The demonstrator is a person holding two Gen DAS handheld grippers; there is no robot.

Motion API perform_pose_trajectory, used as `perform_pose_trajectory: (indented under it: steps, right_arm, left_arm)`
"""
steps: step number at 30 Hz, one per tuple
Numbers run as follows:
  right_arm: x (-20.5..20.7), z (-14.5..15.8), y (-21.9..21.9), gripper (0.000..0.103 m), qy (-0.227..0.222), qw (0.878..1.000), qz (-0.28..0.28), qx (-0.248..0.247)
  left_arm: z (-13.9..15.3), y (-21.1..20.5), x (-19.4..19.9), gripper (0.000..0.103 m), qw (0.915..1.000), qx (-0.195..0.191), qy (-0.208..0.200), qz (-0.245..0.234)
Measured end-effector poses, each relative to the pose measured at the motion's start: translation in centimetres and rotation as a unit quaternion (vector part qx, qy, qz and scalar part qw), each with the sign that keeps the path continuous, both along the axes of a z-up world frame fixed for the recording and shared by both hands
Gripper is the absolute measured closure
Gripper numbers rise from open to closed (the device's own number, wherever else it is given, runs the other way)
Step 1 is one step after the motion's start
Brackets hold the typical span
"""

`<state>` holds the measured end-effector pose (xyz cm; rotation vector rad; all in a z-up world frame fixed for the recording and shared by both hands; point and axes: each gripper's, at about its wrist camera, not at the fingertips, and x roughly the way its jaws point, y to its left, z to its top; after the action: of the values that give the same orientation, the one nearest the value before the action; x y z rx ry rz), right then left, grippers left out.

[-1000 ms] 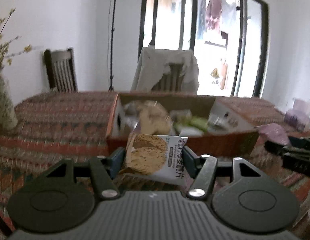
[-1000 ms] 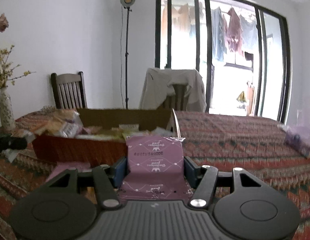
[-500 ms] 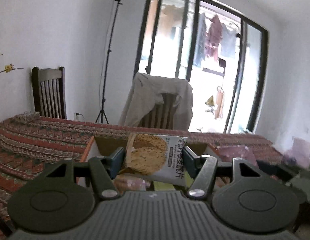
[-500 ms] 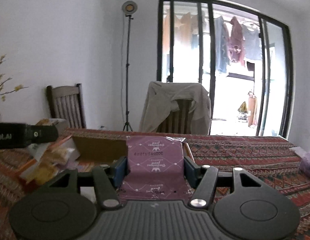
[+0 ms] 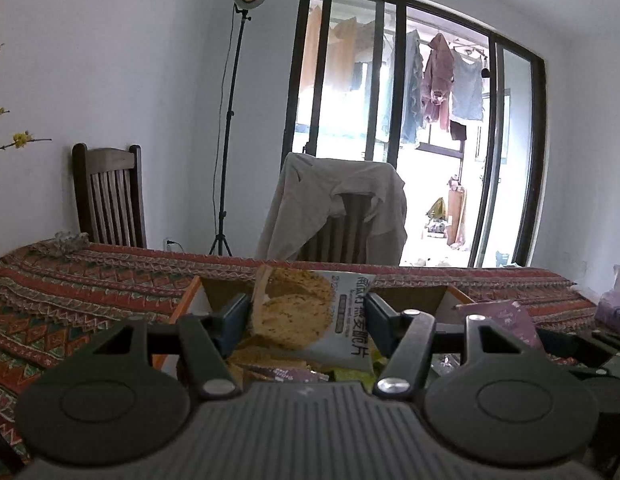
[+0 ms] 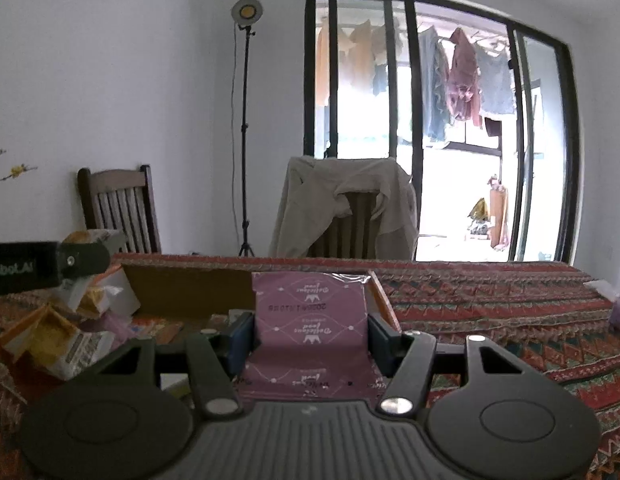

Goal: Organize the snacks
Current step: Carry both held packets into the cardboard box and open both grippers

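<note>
My left gripper [image 5: 307, 322] is shut on a white cracker packet [image 5: 310, 312] with a picture of brown crackers, held above the open cardboard box [image 5: 189, 300]. My right gripper [image 6: 310, 334] is shut on a purple snack packet [image 6: 310, 320], held over the right end of the same box [image 6: 185, 290]. The box holds several snack packets [image 6: 57, 340]. The purple packet also shows at the right of the left wrist view [image 5: 498, 316]. The left gripper body also shows at the left edge of the right wrist view [image 6: 41, 266].
The box sits on a table with a red patterned cloth [image 6: 490, 300]. Behind it stand a wooden chair [image 5: 107, 196], a chair draped with a beige garment [image 5: 338, 208] and a lamp stand [image 5: 225, 140]. A purple bag [image 5: 614, 308] lies at the table's right edge.
Both grippers rose and moved forward over the box, each still holding its packet. The box now lies low in both views, under the fingers.
</note>
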<state>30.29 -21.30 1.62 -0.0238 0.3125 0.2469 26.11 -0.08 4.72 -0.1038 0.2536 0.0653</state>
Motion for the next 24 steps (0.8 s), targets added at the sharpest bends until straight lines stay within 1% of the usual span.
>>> perform_pose_trajectory:
  steps: [2,4,5,6,7,8,9,10,11,19,24]
  right_arm:
    - [0.1,-0.2,0.1,0.043,0.006,1.0,0.002,-0.003]
    - [0.0,-0.3,0.1,0.043,0.006,1.0,0.003,-0.003]
    - [-0.1,-0.2,0.0,0.036,0.003,1.0,0.004,-0.001]
    - [-0.3,-0.1,-0.1,0.025,0.0,1.0,0.006,0.003]
    - [-0.5,0.0,-0.2,0.02,-0.003,1.0,0.006,0.007]
    - [-0.7,0.1,-0.2,0.013,-0.008,1.0,0.005,0.009]
    - [-0.8,0.1,-0.3,0.009,-0.011,1.0,0.004,0.012]
    - [-1.0,0.2,-0.4,0.007,-0.014,1.0,0.003,0.014]
    - [-1.0,0.2,-0.5,0.0,-0.015,1.0,0.003,0.016]
    - [-1.1,0.0,-0.3,0.0,-0.013,1.0,-0.004,0.011]
    - [-1.3,0.3,-0.3,0.0,-0.019,1.0,-0.008,0.012]
  left_arm:
    - [-0.2,0.2,-0.2,0.035,1.0,-0.003,-0.002,-0.002]
    - [-0.2,0.4,-0.4,0.025,0.9999,-0.011,-0.009,-0.003]
    - [-0.2,0.5,-0.6,0.025,0.9998,-0.015,-0.015,-0.004]
    - [-0.1,0.4,-0.8,0.022,0.9997,-0.016,-0.019,-0.005]
    - [-0.1,0.4,-1.0,0.013,0.9996,-0.018,-0.023,-0.005]
    - [-0.1,0.4,-1.2,0.008,0.9994,-0.018,-0.028,-0.003]
    - [0.0,0.4,-1.4,0.0,0.9992,-0.019,-0.034,0.001]
    - [0.0,0.4,-1.7,0.0,0.9989,-0.019,-0.042,0.004]
    - [0.0,0.3,-1.9,0.0,0.9987,-0.018,-0.047,0.005]
    - [-0.3,0.3,-1.7,0.0,0.9986,-0.023,-0.044,0.017]
    - [-0.1,0.6,-1.9,0.0,0.9978,-0.036,-0.049,0.028]
